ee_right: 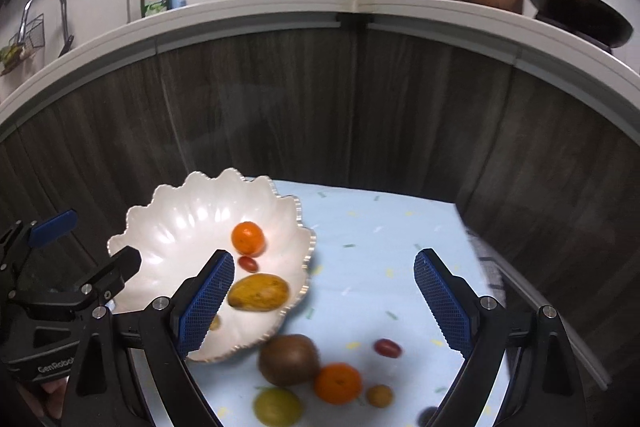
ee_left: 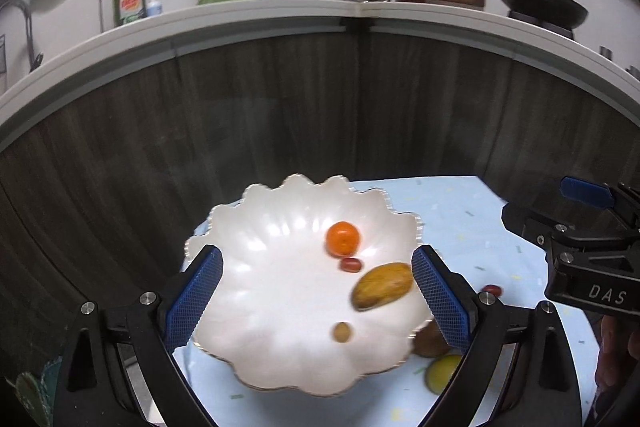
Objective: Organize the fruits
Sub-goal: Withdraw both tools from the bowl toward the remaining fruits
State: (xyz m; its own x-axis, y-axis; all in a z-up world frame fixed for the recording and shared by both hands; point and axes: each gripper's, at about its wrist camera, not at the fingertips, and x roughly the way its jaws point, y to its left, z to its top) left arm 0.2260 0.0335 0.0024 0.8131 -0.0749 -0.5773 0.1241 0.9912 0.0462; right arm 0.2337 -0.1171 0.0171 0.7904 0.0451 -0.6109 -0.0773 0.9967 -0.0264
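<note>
The white scalloped bowl [ee_right: 188, 227] sits on the desk [ee_right: 380, 239] and already holds an orange [ee_right: 248, 237], a small red fruit [ee_right: 247, 263], a yellow-brown mango [ee_right: 259, 292] and a small tan fruit [ee_left: 343, 331]. Loose on the desk just beside the bowl lie a brown kiwi [ee_right: 288, 359], a second orange [ee_right: 338, 383], a yellow-green fruit [ee_right: 277, 406], another red fruit [ee_right: 387, 347] and a tan one [ee_right: 379, 395]. The left tool [ee_left: 316, 295] is spread wide over the bowl, holding nothing; the right tool [ee_right: 324, 301] is likewise spread and empty. The next pick probably suits the right tool: straddle the kiwi squarely, close gently since round fruit rolls, and clear the bowl's rim before letting go.
</note>
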